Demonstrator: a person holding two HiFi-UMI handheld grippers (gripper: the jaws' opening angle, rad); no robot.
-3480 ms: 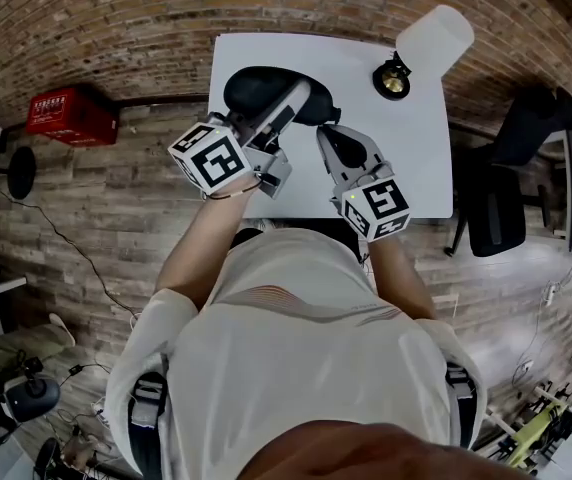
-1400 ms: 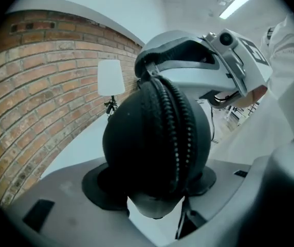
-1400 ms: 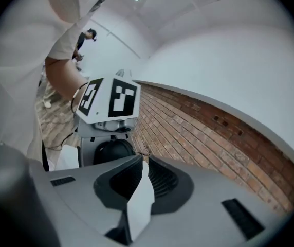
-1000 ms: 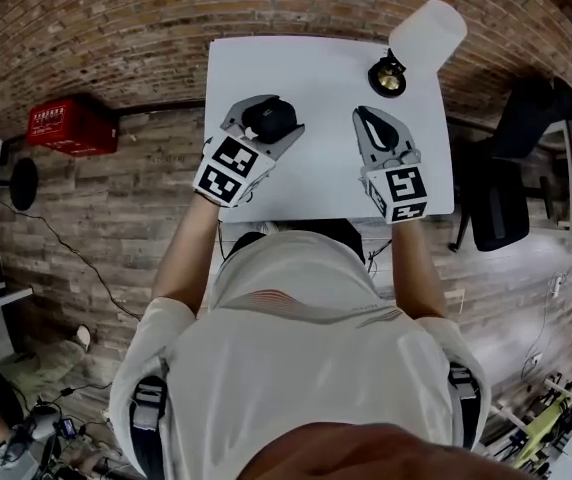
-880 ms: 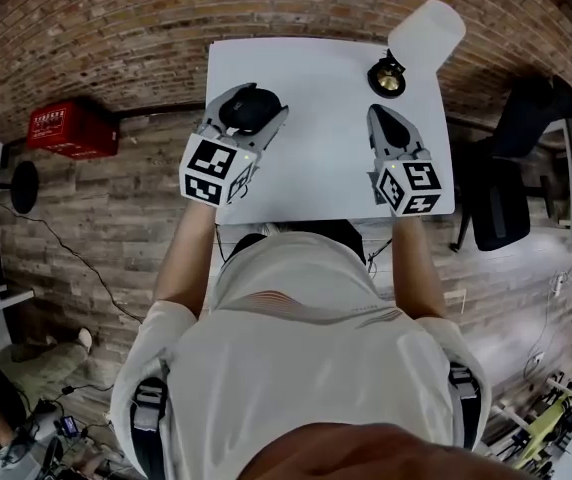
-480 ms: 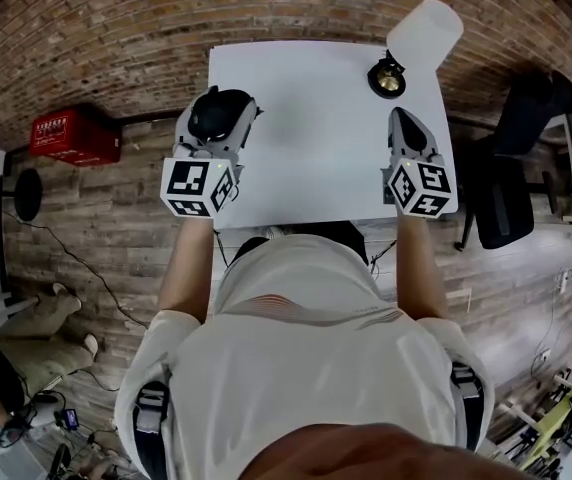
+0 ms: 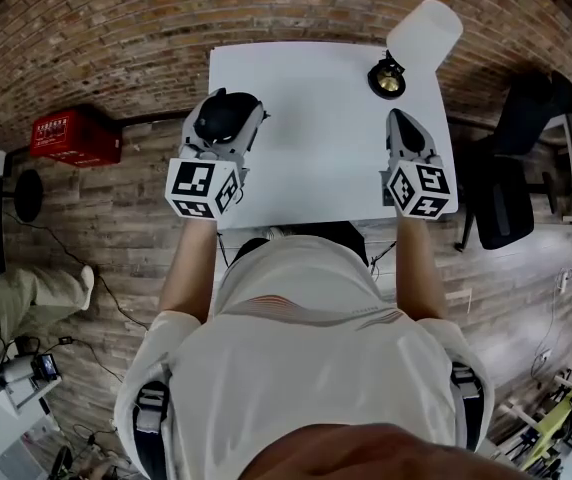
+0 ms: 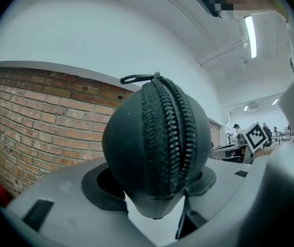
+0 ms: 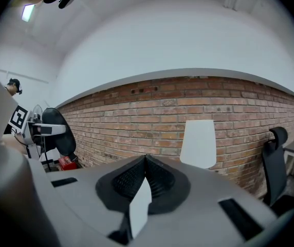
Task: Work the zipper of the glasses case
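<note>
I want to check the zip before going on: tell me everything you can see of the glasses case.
The glasses case is a dark, rounded, egg-shaped shell with a matte, fabric-like skin. A black zipper runs over its end, teeth meshed where visible, with the pull tab lying at the top. The left gripper clamps it between its pads, end-on to that gripper's camera, over the white table's left edge in the head view. Nothing else visibly touches it.

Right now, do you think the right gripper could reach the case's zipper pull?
Likely yes: the zipper pull juts clear of the glasses case; only bare table separates it from the shut right gripper, which must open first.
</note>
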